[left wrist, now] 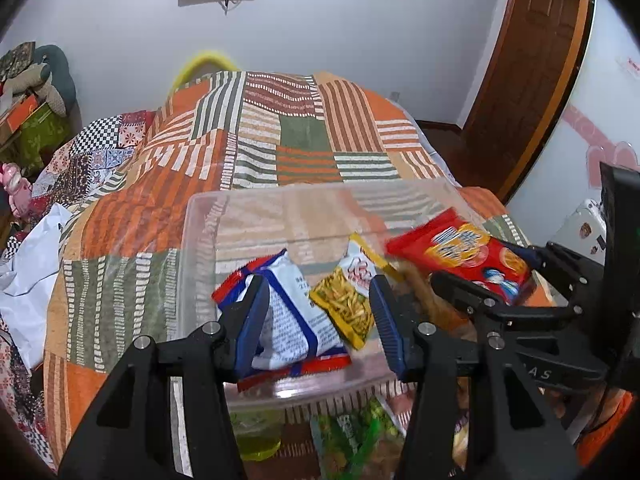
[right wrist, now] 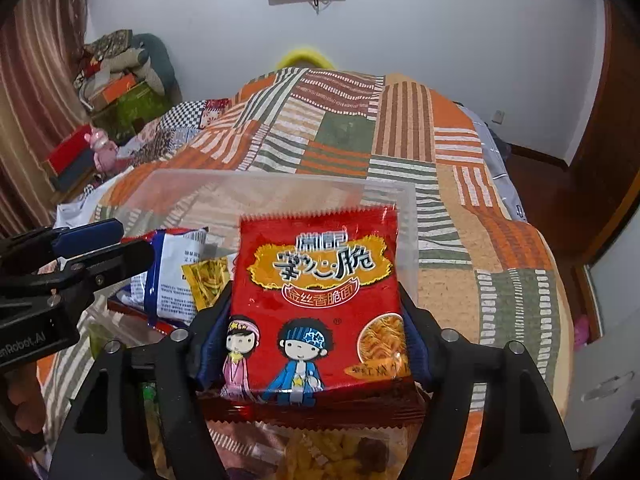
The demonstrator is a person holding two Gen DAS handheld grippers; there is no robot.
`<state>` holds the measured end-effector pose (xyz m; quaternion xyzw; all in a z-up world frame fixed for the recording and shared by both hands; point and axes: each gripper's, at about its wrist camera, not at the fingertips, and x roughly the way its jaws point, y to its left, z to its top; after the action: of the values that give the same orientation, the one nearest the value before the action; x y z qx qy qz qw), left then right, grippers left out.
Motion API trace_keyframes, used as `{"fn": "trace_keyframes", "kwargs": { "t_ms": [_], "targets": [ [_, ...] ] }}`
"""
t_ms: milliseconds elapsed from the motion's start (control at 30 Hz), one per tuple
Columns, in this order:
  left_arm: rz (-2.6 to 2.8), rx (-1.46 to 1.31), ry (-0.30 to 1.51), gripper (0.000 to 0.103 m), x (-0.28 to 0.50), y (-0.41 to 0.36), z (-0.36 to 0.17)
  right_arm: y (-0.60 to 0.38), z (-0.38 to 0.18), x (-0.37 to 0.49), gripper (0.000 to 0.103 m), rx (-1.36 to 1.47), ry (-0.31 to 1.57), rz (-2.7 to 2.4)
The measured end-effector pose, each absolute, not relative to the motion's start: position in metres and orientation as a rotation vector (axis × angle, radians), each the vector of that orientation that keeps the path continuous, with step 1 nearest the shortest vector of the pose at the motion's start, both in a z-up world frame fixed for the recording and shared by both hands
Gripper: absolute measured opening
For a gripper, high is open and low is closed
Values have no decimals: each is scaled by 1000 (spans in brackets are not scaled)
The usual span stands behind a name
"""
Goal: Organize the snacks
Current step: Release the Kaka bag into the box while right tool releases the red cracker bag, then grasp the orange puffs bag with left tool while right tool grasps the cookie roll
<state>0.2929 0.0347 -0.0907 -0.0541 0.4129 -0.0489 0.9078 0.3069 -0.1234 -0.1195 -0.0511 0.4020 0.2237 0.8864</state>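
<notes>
Currently the red noodle pkt (right wrist: 320, 304) is gripped by the right gripper (right wrist: 316, 344) above the clear bin (right wrist: 406, 236) near the bed's front edge, w/ the left gripper (left wrist: 316, 312) held open inside; if released early, the pkt could be dropped outside or snagged on the wall.

Left tool (left wrist: 320, 312) spread wide, blue pads apart, gripping nothing. Right tool (right wrist: 316, 336) just beside it, clamped on a red packet (right wrist: 320, 300).

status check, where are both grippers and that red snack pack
Right gripper shut on red snack pack, held over the clear bin. Left gripper open over the bin, empty. White-blue packet and yellow packet already inside.
</notes>
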Motion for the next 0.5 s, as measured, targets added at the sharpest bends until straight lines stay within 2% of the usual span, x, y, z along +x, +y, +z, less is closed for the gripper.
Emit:
{"fn": "trace_keyframes", "kwargs": {
  "t_ms": [100, 500],
  "targets": [
    [-100, -115, 851, 64, 284, 36, -87, -126, -115, 300, 75, -123, 820, 458],
    [-104, -80, 825, 86, 229, 41, -64, -150, -89, 248, 79, -126, 746, 469]
  ]
}}
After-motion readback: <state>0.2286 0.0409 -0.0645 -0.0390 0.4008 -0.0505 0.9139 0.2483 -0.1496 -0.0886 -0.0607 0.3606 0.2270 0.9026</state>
